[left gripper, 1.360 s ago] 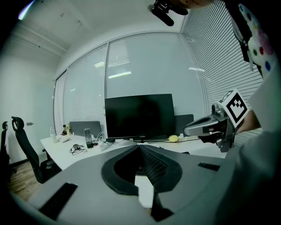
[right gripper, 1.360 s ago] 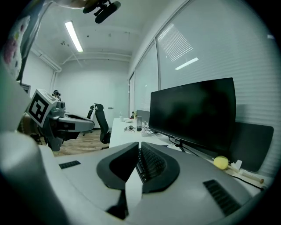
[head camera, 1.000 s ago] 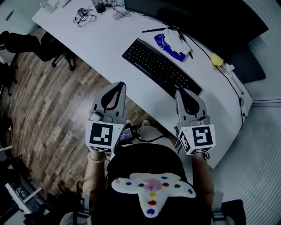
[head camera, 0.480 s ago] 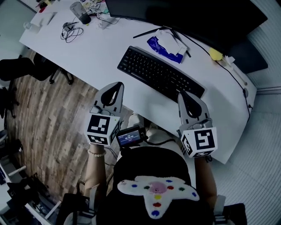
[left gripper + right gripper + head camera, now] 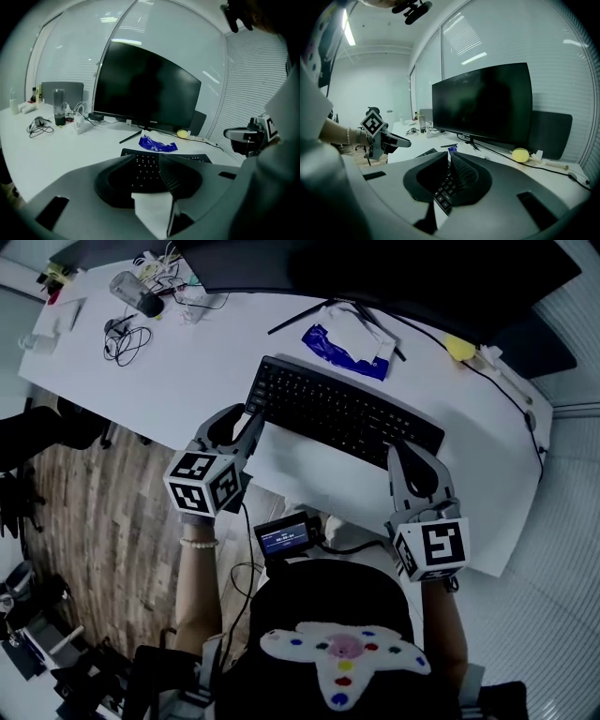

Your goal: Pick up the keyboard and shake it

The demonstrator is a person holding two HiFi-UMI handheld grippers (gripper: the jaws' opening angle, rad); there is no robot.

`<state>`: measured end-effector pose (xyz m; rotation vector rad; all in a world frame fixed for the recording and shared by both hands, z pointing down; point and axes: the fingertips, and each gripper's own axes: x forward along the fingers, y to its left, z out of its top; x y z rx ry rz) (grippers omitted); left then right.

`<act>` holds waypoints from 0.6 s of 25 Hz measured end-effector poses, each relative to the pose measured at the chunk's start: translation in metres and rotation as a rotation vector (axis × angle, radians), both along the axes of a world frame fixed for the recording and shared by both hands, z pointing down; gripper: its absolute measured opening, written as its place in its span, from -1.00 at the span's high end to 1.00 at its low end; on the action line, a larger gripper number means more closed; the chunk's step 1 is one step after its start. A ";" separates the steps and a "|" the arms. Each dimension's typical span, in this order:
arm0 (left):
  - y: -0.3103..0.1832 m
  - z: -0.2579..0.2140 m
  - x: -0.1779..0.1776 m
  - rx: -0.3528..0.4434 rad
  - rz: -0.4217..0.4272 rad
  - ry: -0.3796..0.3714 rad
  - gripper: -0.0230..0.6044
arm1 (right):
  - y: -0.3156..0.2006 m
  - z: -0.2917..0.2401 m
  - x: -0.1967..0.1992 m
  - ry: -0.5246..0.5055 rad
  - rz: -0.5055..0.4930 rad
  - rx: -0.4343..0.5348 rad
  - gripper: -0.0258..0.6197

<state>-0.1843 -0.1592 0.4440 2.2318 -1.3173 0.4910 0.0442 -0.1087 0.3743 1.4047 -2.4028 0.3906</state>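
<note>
A black keyboard [image 5: 342, 413] lies slantwise on the white desk [image 5: 187, 381], in front of the monitor. My left gripper [image 5: 246, 418] is at the keyboard's near left corner. Its jaws have just been opening and now stand open. In the left gripper view [image 5: 147, 157] the keys [image 5: 146, 166] show through the gap and nothing is pressed between the pads. My right gripper [image 5: 405, 448] is shut and empty, its tips at the keyboard's near right corner. In the right gripper view [image 5: 449, 153] keys [image 5: 443, 192] show below the closed tips.
A dark monitor [image 5: 375, 277] stands behind the keyboard. A blue packet on white paper [image 5: 342, 341] and a yellow object [image 5: 458, 348] lie beside it. Cables [image 5: 127, 334] and a cup [image 5: 131, 292] sit far left. The desk edge runs just below the grippers, with wooden floor [image 5: 94, 502] at left.
Both grippers have moved forward and down to the keyboard. The left one travelled further, reached the left corner and opened its jaws. The right one stays shut.
</note>
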 end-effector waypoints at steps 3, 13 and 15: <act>-0.021 0.020 -0.006 -0.059 0.004 0.018 0.43 | -0.008 0.001 -0.003 -0.002 0.035 -0.007 0.79; -0.063 0.085 -0.014 -0.232 0.074 0.001 0.26 | -0.012 0.023 -0.002 0.028 0.117 -0.092 0.79; -0.068 0.094 -0.017 -0.248 0.078 -0.018 0.25 | -0.014 0.024 -0.002 0.030 0.126 -0.095 0.79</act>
